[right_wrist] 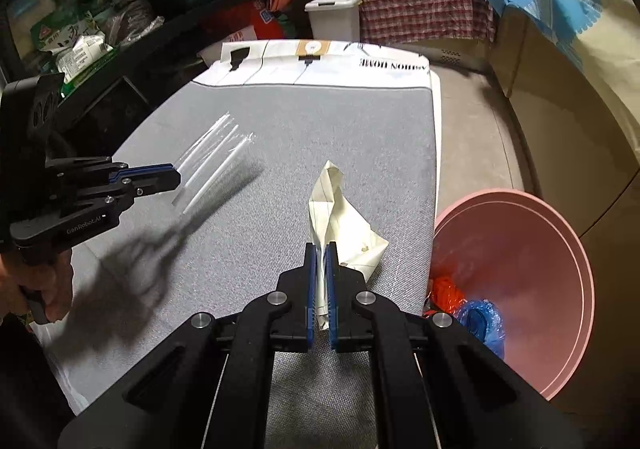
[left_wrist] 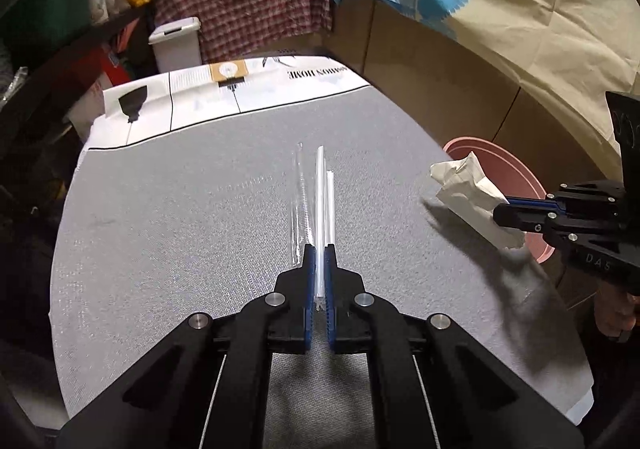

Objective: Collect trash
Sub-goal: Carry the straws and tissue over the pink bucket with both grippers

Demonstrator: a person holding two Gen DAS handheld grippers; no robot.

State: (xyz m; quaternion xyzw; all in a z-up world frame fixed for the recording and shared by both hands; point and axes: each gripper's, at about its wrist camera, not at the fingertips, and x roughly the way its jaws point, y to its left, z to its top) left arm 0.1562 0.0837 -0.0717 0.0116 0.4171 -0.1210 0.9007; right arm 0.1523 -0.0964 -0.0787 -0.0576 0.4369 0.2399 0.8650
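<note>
Since the pink plastic basin (right_wrist: 520,289) waits lower right as bin, right gripper (right_wrist: 322,249) jaws pinch crumpled white paper (right_wrist: 340,225), left gripper (left_wrist: 319,249) jaws clamp clear-wrapped white straws (left_wrist: 320,193), both lifted off the grey cloth table (right_wrist: 280,129).

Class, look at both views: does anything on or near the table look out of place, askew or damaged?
Nothing looks spilled or broken. The left hand-held gripper is shut on white straws with a clear wrapper, and the right hand-held gripper is shut on crumpled paper. The pink bin beside the table already holds orange and blue scraps.
</note>
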